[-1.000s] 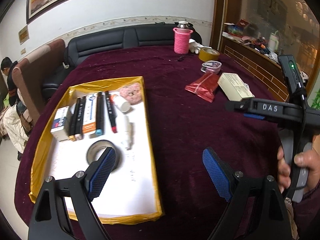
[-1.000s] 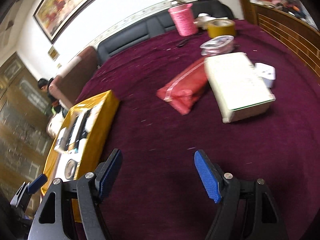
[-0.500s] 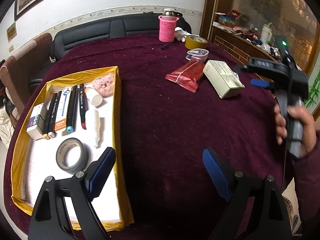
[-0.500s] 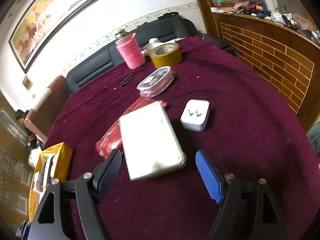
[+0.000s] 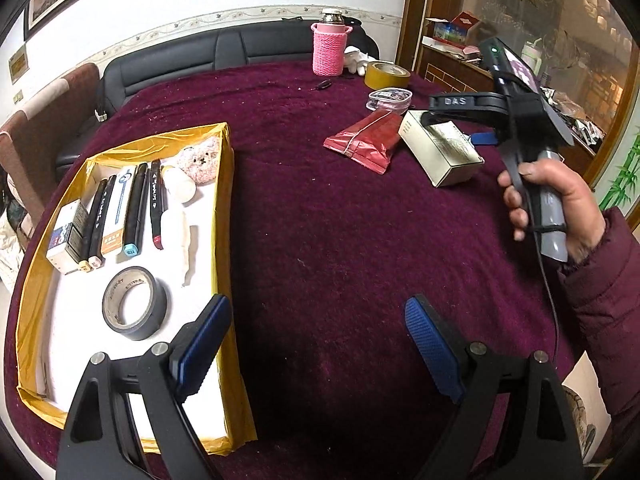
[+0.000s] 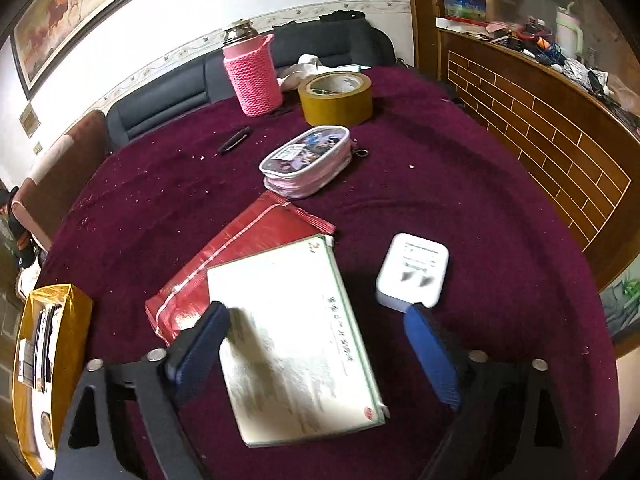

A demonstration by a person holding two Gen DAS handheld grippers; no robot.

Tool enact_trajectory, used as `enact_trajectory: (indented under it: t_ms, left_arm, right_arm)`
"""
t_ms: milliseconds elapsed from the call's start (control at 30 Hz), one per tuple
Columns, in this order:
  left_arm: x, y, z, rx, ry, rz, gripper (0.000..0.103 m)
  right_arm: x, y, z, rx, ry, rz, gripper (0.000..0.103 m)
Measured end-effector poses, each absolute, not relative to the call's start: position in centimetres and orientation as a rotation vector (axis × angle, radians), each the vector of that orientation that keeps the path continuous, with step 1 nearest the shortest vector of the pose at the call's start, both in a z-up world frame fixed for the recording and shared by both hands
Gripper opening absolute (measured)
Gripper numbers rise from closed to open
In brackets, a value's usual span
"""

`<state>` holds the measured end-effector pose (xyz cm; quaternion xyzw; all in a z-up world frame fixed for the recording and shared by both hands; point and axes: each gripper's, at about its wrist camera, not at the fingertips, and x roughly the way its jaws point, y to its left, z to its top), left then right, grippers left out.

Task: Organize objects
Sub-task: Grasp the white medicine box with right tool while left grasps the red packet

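A yellow tray on the maroon table holds markers, a black tape roll, a small box and a plush bear. My left gripper is open and empty, low beside the tray's right wall. My right gripper is open above a white flat box, its jaws on either side of the box without touching it. A red packet lies partly under the box. A white charger sits just right of it. The right gripper also shows in the left wrist view.
Farther back stand a printed pouch, a yellow-brown tape roll and a bottle in a pink knit sleeve. A black sofa runs behind the table. A wooden counter is on the right.
My right gripper swung from the table's middle to the right and came in over the white box. My left gripper drifted right, off the tray. Both stayed open.
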<state>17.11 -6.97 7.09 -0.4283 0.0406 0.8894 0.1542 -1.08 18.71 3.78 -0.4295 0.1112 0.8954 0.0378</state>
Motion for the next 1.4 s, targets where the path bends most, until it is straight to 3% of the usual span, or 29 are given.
enact_trajectory:
  t_ms: [100, 267, 367, 567, 767, 933, 1400]
  left_arm:
    - [17.1, -7.0, 7.0, -1.236, 0.113, 2.546, 0.088]
    - [17.0, -7.1, 7.0, -1.24, 0.11, 2.533, 0.088]
    - [16.6, -7.3, 7.1, -1.242, 0.108, 2.532, 0.088]
    - [14.0, -6.7, 8.4, -1.221, 0.123, 2.536, 0.088]
    - [9.1, -2.7, 9.2, -1.147, 0.287, 2.518, 0.088]
    - [3.6, 1.6, 7.7, -1.145, 0.356, 2.443, 0.088]
    - [-6.4, 9.0, 2.9, -1.202, 0.386, 2.326, 0.088]
  right_arm:
    - [-1.2, 18.1, 3.4, -1.354, 0.378, 2.759, 0.096]
    - [-1.2, 16.6, 2.1, -1.398, 0.266, 2.744, 0.095]
    - [-0.3, 16.6, 2.3, -1.375, 0.238, 2.77, 0.079]
    - [3.1, 17.5, 2.3, -1.313, 0.257, 2.788, 0.079]
    - [5.5, 20.1, 0.5, -1.235, 0.4, 2.779, 0.081]
    - [5.9, 22.2, 0.2, -1.208, 0.587, 2.754, 0.082]
    - [5.8, 22.7, 0.1, -1.212, 0.642, 2.784, 0.087]
